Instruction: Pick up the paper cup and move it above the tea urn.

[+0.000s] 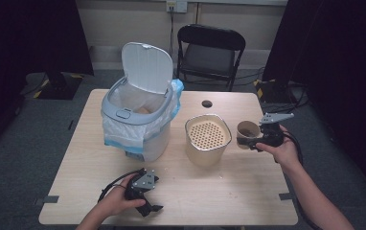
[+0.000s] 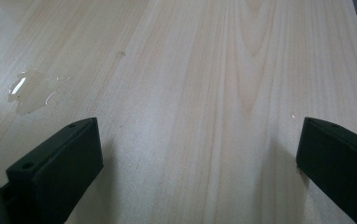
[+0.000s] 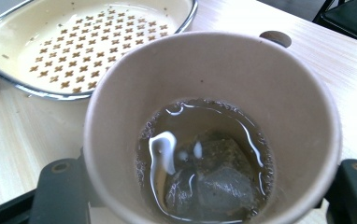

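Paper cup (image 3: 214, 126): clamped in the right claw (image 1: 254, 142), held off the surface (image 1: 229, 191) just right of the strainer container (image 1: 208, 138); liquid and a tea bag (image 3: 214, 179) are seen inside.
Left claw (image 1: 148, 201): jaws apart, nothing between, rested near the front edge.
Spill risk: liquid may be slopped if the cup is tilted short of the strainer.
Crush risk: the soft wall may be buckled by a tighter squeeze.
Existing puddle (image 2: 29, 88): noted beside the left claw.
Lined bin (image 1: 138, 120): lid open, well apart.
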Motion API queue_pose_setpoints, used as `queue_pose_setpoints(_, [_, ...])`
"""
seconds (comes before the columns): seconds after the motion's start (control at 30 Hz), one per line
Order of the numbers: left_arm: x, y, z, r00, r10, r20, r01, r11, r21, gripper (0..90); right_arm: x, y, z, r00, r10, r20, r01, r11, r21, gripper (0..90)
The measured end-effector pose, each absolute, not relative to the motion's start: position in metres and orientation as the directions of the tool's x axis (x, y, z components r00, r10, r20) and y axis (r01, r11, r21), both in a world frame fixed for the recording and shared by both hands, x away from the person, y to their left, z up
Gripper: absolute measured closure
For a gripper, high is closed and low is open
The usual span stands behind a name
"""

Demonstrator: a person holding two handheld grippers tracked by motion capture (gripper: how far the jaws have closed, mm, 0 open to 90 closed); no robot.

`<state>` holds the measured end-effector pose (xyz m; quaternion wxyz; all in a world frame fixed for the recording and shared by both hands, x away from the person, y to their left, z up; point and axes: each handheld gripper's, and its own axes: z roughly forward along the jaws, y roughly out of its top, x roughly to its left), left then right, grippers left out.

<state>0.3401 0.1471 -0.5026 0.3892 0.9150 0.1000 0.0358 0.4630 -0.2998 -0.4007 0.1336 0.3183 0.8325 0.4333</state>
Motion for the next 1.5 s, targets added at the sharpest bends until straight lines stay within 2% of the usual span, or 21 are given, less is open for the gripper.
queue_pose_setpoints(0.67, [0.34,0.147,-0.502,0.978,0.211,-0.01,0.154,-0.682,0.715,0.0,0.501,-0.291,-0.391,-0.738,0.672,0.054,0.436,0.415,0.798,27.7])
queue_pose_setpoints(1.5, [0.34,0.147,-0.503,0.978,0.21,-0.011,0.153,-0.675,0.722,0.0,0.54,-0.269,-0.373,-0.752,0.659,0.008,0.381,0.425,0.821,27.8])
